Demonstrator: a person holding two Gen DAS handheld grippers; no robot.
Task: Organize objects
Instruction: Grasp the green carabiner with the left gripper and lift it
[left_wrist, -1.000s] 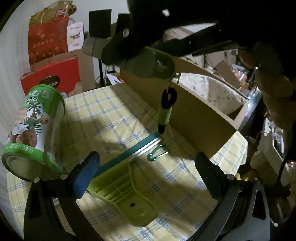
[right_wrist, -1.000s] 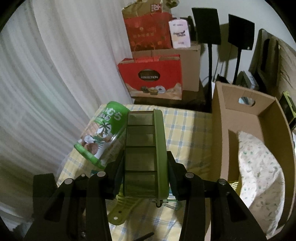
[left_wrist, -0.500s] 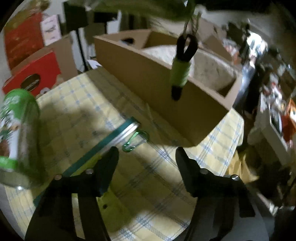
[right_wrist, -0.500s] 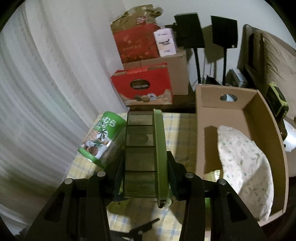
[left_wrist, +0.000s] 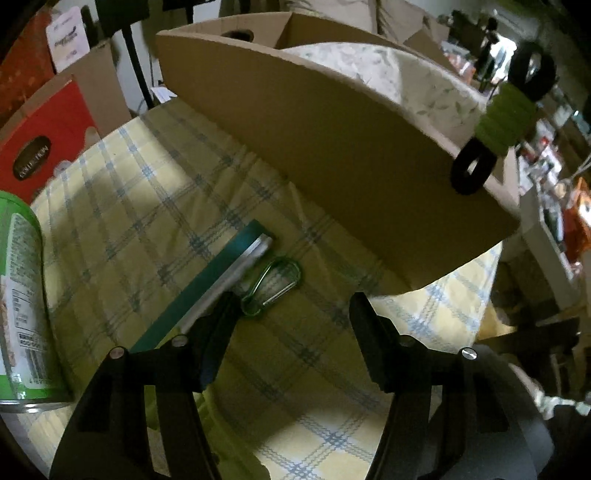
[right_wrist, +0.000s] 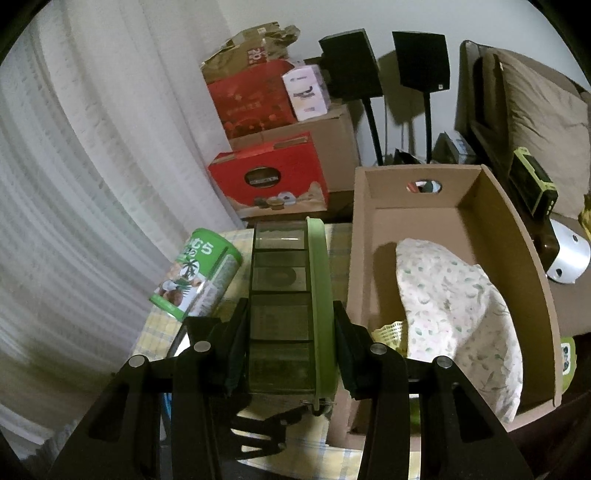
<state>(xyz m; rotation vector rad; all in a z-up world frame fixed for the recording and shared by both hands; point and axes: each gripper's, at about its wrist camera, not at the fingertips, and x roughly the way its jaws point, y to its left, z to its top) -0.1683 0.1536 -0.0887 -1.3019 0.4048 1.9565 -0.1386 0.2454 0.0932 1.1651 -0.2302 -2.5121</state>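
Green-lidded and clear, a compartment box (right_wrist: 286, 306) sits clamped in the right gripper (right_wrist: 288, 354), raised beside a cardboard box (right_wrist: 539, 295) holding a floral pillow (right_wrist: 450, 310). The left gripper (left_wrist: 291, 332) hangs with jaws apart over the checked tablecloth (left_wrist: 147, 177), near a green carabiner (left_wrist: 273, 284) and green can (left_wrist: 22, 306).

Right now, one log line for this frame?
right gripper: shut on green-lidded clear compartment box, raised beside brown cardboard box | left gripper: open, over green carabiner on yellow checked tablecloth
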